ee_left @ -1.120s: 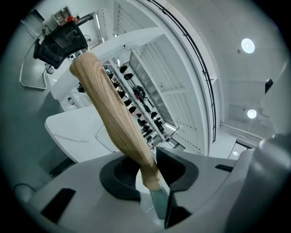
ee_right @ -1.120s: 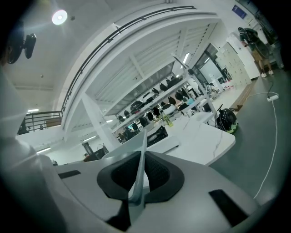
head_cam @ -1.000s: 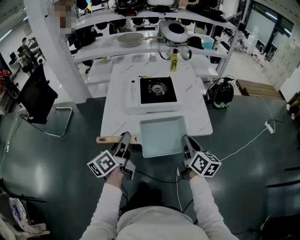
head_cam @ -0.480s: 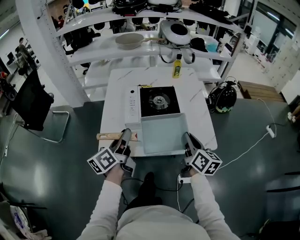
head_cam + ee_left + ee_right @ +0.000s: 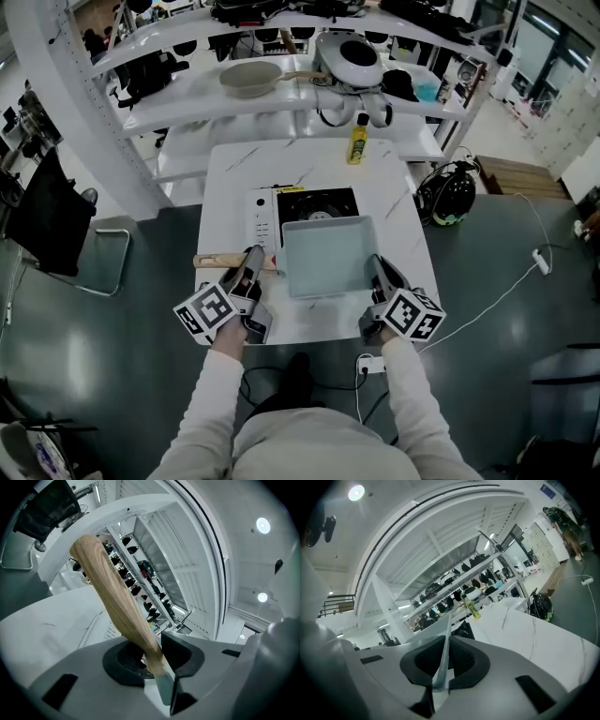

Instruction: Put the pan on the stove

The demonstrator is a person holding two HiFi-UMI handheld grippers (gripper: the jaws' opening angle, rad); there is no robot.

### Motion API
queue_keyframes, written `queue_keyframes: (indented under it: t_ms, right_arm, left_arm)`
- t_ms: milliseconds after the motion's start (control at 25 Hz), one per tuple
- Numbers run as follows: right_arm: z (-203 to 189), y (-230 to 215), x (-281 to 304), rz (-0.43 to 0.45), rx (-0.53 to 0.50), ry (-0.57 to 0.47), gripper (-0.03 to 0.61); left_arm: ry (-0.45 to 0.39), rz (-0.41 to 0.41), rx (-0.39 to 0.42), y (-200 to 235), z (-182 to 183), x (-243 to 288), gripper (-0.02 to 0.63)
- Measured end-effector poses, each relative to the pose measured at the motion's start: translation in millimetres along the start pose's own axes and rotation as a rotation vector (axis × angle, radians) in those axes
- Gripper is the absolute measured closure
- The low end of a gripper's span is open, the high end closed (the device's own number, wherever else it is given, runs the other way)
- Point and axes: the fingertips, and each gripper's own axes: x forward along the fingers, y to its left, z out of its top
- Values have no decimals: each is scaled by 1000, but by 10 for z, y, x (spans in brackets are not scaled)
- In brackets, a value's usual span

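White table (image 5: 234, 178): pan (image 5: 326, 255) partly over stove (image 5: 314, 200), head view only; left tool (image 5: 157, 660) clamps handle (image 5: 115, 602), right tool (image 5: 440, 663) rim (image 5: 445, 639).

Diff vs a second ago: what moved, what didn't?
The pan was carried forward from the near edge of the table and now overlaps the stove. Both grips unchanged: left gripper on the wooden handle, right gripper on the pan's rim. Stove and yellow bottle stayed put.

White table (image 5: 398, 202) with stove (image 5: 309, 199), bottle (image 5: 356, 141)
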Motion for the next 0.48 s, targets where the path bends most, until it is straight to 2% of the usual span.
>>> queue_keyframes:
  t_ms: [480]
  right_arm:
    - [148, -164, 726, -31, -5, 24, 532]
  left_arm:
    - [27, 3, 3, 338, 321, 660, 489]
